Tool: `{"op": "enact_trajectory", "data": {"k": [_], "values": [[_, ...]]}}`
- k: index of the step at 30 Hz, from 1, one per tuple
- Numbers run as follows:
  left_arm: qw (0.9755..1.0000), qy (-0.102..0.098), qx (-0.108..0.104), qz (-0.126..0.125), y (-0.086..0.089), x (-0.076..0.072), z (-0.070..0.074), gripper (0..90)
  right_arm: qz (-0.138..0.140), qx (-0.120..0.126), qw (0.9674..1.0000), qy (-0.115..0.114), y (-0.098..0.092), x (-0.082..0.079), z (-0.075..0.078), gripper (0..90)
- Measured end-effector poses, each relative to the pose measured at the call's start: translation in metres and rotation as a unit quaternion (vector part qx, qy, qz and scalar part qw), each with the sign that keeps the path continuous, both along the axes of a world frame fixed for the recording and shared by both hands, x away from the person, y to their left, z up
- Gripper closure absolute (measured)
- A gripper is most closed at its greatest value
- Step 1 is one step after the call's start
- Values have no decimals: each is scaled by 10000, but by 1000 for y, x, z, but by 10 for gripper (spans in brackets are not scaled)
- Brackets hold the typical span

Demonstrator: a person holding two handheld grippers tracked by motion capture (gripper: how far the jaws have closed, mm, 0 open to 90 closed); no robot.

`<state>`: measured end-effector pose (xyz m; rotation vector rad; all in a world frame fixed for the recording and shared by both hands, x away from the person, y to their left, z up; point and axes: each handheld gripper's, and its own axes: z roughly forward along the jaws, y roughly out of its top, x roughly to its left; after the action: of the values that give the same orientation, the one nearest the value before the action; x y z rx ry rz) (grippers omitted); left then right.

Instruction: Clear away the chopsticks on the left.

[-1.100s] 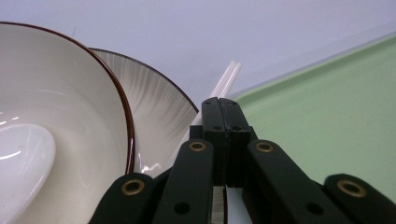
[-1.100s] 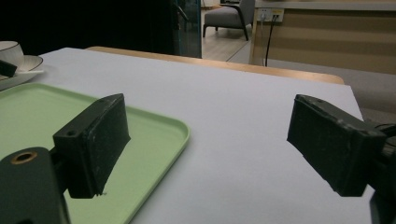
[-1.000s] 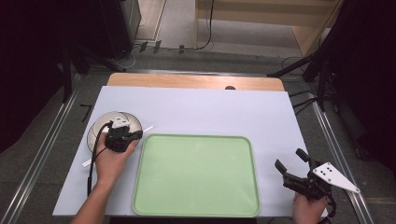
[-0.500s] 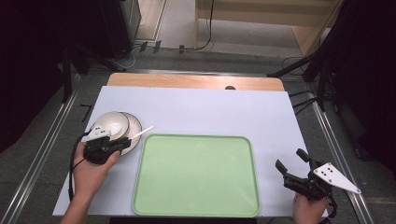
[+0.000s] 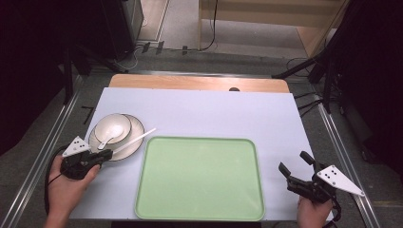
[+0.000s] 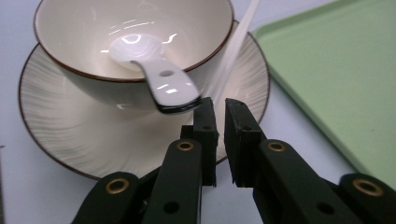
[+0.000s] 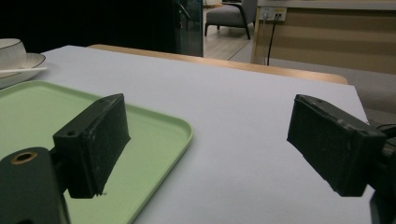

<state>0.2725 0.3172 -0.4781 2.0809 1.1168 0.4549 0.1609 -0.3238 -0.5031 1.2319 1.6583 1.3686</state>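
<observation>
Bowl (image 5: 112,128) with spoon (image 6: 154,79) sat on saucer (image 5: 134,141), left of green tray (image 5: 199,178) on desk (image 5: 214,114) — left hand-held gripper (image 5: 105,154) nearly clenched, empty, at saucer's rim; right hand-held gripper (image 5: 295,170) released wide.

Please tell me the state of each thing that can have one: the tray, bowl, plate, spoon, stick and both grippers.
Tray: flat on the table, nothing on it.
Bowl: upright on the plate, holding the spoon.
Plate: flat, under the bowl.
Spoon: in the bowl, handle over the rim.
White stick: lying across the plate rim.
Left gripper: jaws nearly closed, holding nothing.
Right gripper: jaws wide open, holding nothing.
</observation>
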Motion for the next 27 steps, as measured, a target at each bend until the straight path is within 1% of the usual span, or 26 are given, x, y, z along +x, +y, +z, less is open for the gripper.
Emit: {"op": "enact_trajectory", "data": {"k": [3, 4, 7, 9, 12, 17, 25, 27], "values": [[10000, 3, 80, 2, -1, 2, 0, 821, -3, 4, 10000, 11, 0, 0, 0, 128], [9999, 24, 139, -14, -2, 3, -1, 821, -4, 2, 10000, 11, 0, 0, 0, 128], [9998, 56, 190, -30, -5, 5, -1, 822, -8, -6, 10000, 11, -1, 0, -1, 128], [9997, 53, 225, 21, -6, 6, -2, 821, -13, -11, 10000, 11, -1, 0, -1, 128], [9996, 41, 271, 22, -8, 6, -2, 819, -15, 9, 10000, 29, -2, 0, -1, 128], [9990, 106, 415, -101, -13, 6, -3, 813, -13, 5, 10000, 30, -2, 0, -1, 128], [9980, 151, 594, -131, -19, 9, -6, 793, -9, 25, 10000, 34, -2, 0, -1, 128], [9976, 120, 667, -147, -21, 9, -7, 791, -10, 24, 10000, 32, -2, 0, -1, 128]]}}
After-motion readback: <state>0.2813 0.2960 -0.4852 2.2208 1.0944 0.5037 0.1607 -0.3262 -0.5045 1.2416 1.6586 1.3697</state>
